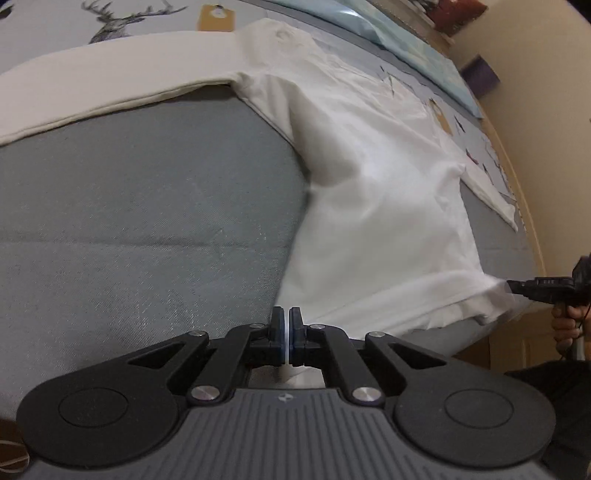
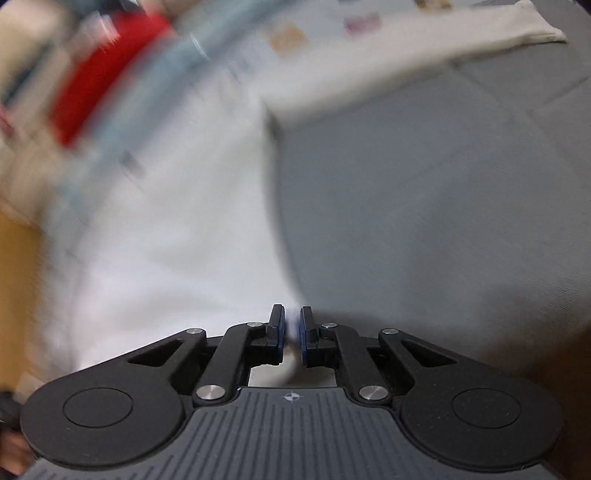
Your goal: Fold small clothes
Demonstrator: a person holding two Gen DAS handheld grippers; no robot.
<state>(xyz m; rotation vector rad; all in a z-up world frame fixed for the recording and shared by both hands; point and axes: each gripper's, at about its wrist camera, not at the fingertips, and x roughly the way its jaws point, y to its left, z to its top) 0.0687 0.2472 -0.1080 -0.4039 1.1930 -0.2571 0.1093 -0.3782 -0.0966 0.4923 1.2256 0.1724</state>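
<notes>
My left tongs (image 1: 287,325) are pinched tight on the white shirt's (image 1: 376,206) hem; my right tongs (image 2: 291,325), narrow, clamp its other corner over the grey bedcover (image 1: 147,206).

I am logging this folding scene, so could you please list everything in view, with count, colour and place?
shirt: one, white, long-sleeved, spread across the bed, sleeves out to both sides
bed cover: one, grey, under the shirt
printed bedding: one, pale with a stag drawing, beyond the shirt
pillow: one, light blue, at the far edge
red item: one, blurred, upper left of the right wrist view
left gripper: black, fingers shut on the shirt hem
right gripper: black, shut on the shirt hem
hand: one, holding the right gripper
</notes>
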